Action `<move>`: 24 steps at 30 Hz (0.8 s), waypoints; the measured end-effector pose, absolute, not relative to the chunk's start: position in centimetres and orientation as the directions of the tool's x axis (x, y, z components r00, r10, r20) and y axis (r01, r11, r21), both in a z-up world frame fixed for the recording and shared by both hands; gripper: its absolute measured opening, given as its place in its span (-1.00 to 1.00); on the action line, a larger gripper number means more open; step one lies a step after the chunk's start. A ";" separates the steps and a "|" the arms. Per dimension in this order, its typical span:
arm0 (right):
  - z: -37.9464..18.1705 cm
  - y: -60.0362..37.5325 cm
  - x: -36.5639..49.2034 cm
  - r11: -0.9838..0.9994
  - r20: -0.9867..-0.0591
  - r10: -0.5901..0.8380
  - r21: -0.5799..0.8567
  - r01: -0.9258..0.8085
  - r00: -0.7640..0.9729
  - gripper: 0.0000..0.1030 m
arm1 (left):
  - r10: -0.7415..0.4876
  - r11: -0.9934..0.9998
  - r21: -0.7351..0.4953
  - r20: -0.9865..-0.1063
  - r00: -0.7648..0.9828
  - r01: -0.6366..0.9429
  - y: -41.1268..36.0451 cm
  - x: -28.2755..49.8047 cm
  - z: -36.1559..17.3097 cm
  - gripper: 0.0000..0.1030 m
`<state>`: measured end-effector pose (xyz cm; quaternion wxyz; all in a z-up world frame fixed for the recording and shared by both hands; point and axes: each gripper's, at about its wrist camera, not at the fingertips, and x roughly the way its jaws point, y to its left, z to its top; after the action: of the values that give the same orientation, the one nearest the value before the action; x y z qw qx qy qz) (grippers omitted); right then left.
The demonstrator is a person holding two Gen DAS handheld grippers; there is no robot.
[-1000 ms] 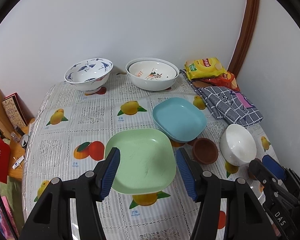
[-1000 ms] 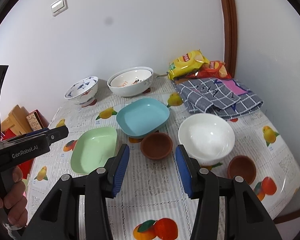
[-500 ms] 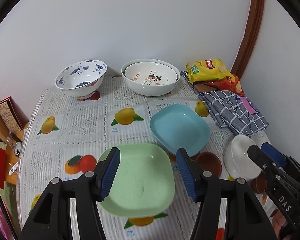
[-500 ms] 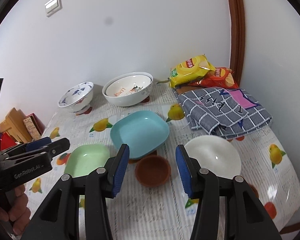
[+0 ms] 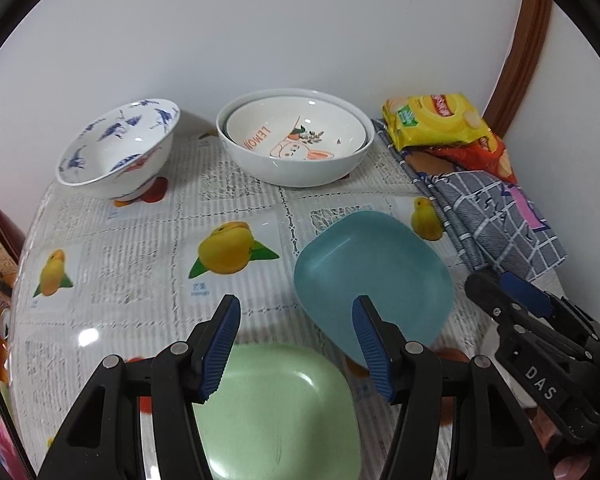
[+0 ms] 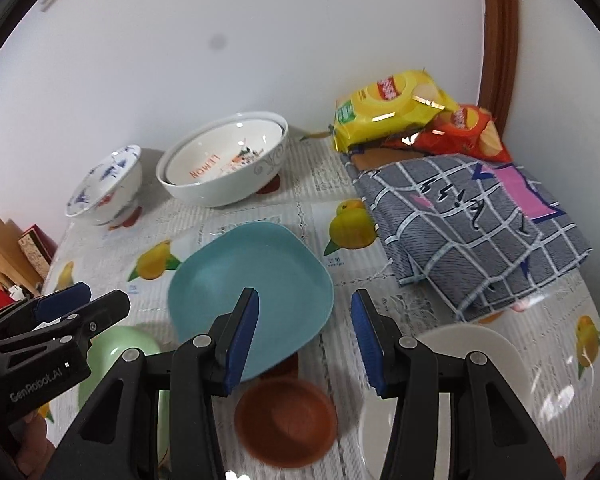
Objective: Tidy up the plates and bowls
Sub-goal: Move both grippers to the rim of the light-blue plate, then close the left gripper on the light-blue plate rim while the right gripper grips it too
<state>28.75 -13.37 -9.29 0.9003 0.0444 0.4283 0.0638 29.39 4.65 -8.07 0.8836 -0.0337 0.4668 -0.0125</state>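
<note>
we held both tools released, jaws apart, gripping nothing; the left gripper (image 5: 296,344) hung over the green plate (image 5: 276,412), the right gripper (image 6: 305,332) over the blue plate's (image 6: 252,280) near edge; the green plate lay just left of the blue plate, the brown bowl (image 6: 286,424) just in front of it; we judged the blue plate's raised near rim the best bite, taken squarely and lifted level, clear of the brown bowl.

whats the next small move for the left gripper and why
Probably lower the left gripper toward the green plate's far rim. Its jaws are open and empty above that plate, and the blue plate beside it looks like a natural place to stack it.
</note>
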 end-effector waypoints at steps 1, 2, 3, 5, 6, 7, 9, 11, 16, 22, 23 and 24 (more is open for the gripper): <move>-9.7 -13.3 29.2 0.988 -0.771 0.154 0.139 -0.073 0.618 -0.07 | -0.054 0.997 -0.071 -0.828 0.559 -0.008 4.6 29.8 -8.4 0.09; -10.1 -13.2 29.7 0.987 -0.777 0.156 0.144 -0.070 0.609 -0.07 | -0.055 0.997 -0.072 -0.830 0.554 -0.008 4.6 30.3 -8.7 0.09; -10.6 -13.0 30.2 0.987 -0.785 0.158 0.146 -0.069 0.599 -0.07 | -0.056 0.997 -0.073 -0.833 0.550 -0.008 4.6 30.7 -9.0 0.09; -11.4 -12.7 31.0 0.987 -0.794 0.156 0.143 -0.069 0.587 -0.07 | -0.054 0.997 -0.073 -0.843 0.535 -0.014 4.7 31.6 -9.8 0.09; -11.8 -12.6 31.5 0.988 -0.801 0.150 0.140 -0.063 0.580 -0.07 | -0.053 0.997 -0.073 -0.847 0.529 -0.016 4.8 31.9 -10.1 0.09; -12.1 -12.6 31.8 0.989 -0.807 0.144 0.135 -0.059 0.573 -0.07 | -0.055 0.997 -0.076 -0.851 0.523 -0.018 4.9 32.4 -10.6 0.09; -12.8 -12.5 32.5 0.992 -0.817 0.126 0.118 -0.051 0.563 -0.07 | -0.056 0.997 -0.079 -0.855 0.516 -0.022 5.0 32.9 -11.1 0.09; -13.2 -12.5 32.9 0.993 -0.822 0.117 0.111 -0.046 0.557 -0.07 | -0.058 0.997 -0.080 -0.860 0.508 -0.022 5.1 33.5 -11.7 0.09; -14.0 -12.5 33.9 0.994 -0.835 0.111 0.107 -0.038 0.539 -0.17 | -0.060 0.997 -0.079 -0.870 0.489 -0.019 5.0 34.7 -12.9 0.09; -14.9 -12.4 34.6 0.995 -0.859 0.091 0.101 -0.008 0.504 -0.39 | -0.072 0.996 -0.087 -0.886 0.458 -0.013 4.7 35.8 -14.4 -0.21; -15.0 -12.4 34.7 0.995 -0.860 0.087 0.098 -0.006 0.502 -0.44 | -0.071 0.996 -0.087 -0.889 0.453 -0.013 4.7 35.9 -14.6 -0.23; -15.2 -12.3 34.8 0.996 -0.865 0.081 0.092 -0.003 0.496 -0.48 | -0.070 0.996 -0.085 -0.891 0.449 -0.014 4.6 36.0 -14.8 -0.26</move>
<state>34.82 -12.29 -15.15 0.8640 0.0389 0.5014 0.0242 35.99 4.65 -14.77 0.8502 -0.0399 0.5247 -0.0167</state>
